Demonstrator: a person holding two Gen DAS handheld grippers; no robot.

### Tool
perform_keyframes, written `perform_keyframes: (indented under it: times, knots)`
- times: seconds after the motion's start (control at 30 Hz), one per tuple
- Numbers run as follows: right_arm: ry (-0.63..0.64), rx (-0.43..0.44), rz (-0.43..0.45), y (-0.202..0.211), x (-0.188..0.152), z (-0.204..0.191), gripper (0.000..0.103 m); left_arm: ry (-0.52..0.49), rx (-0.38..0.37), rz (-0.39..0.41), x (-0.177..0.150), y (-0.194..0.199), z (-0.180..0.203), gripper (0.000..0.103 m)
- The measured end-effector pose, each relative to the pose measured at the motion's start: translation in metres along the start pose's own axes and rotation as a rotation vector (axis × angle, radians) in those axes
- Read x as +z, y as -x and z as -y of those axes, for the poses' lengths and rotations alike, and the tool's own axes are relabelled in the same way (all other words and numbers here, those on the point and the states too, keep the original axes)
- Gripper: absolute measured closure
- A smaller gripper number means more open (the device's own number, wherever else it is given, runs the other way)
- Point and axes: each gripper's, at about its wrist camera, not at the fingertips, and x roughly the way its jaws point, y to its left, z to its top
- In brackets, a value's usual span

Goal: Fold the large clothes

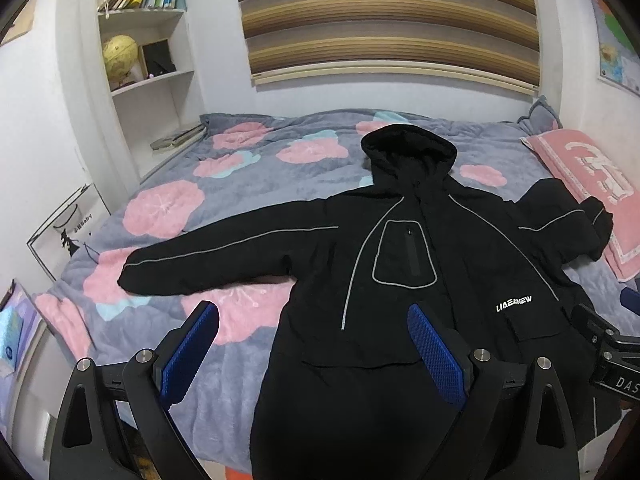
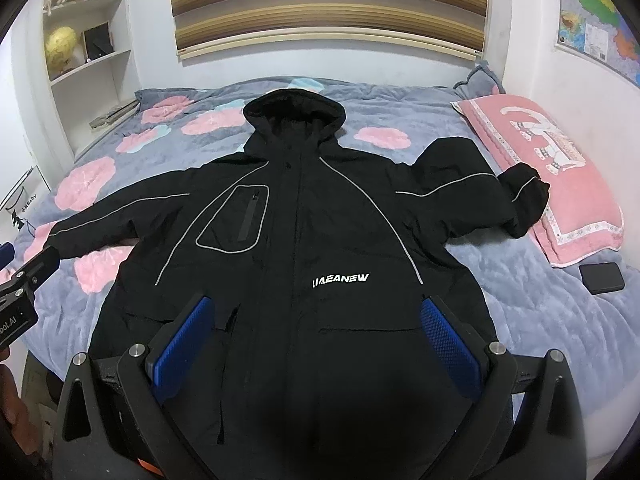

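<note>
Left wrist view: the left gripper [image 1: 314, 336] is held above the near edge of the bed [image 1: 172, 208] with its blue pads [image 1: 438, 354] spread wide apart and nothing between them. A black hooded jacket [image 1: 404, 280] is laid flat, front up, ahead of the gripper and to its right, with the hood [image 1: 408, 144] at the far end and one sleeve [image 1: 208, 252] stretched out to the left across the flowered blanket. The other sleeve [image 1: 572, 220] is bent up against a pink pillow [image 1: 588, 184] far to the right. In the right wrist view, the right gripper [image 2: 316, 334] is seen directly over the jacket's lower front, fingers likewise parted and empty, with the white lettering [image 2: 340, 280] just ahead. A dark phone [image 2: 602, 278] is seen on the blanket to the right, just below the pillow.
</note>
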Motion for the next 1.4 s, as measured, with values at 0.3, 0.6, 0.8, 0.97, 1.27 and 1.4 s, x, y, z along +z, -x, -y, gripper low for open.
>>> perform_keyframes:
  times: [0.3, 0.6, 0.8, 0.97, 1.27, 1.4]
  knots:
    - [0.002, 0.006, -0.021, -0.009, -0.002, -0.001, 0.0, 0.012, -0.011, -0.021, 0.0, -0.008, -0.005, 0.007]
    - [0.01, 0.012, -0.04, -0.018, 0.0, -0.007, 0.0, 0.025, -0.031, -0.039, -0.002, -0.017, -0.01, 0.007]
    - [0.035, 0.013, -0.046, -0.028, 0.005, -0.02, 0.0, 0.049, -0.038, -0.058, -0.002, -0.031, -0.019, 0.007]
    - [0.075, 0.023, -0.045, -0.042, 0.012, -0.04, 0.0, 0.08, -0.024, -0.079, 0.0, -0.047, -0.033, 0.007]
    - [0.109, 0.035, -0.05, -0.06, 0.022, -0.062, 0.0, 0.104, -0.01, -0.086, 0.001, -0.062, -0.048, 0.007]
    - [0.099, 0.042, -0.038, -0.058, 0.024, -0.062, 0.0, 0.106, -0.008, -0.09, 0.001, -0.064, -0.049, 0.007]
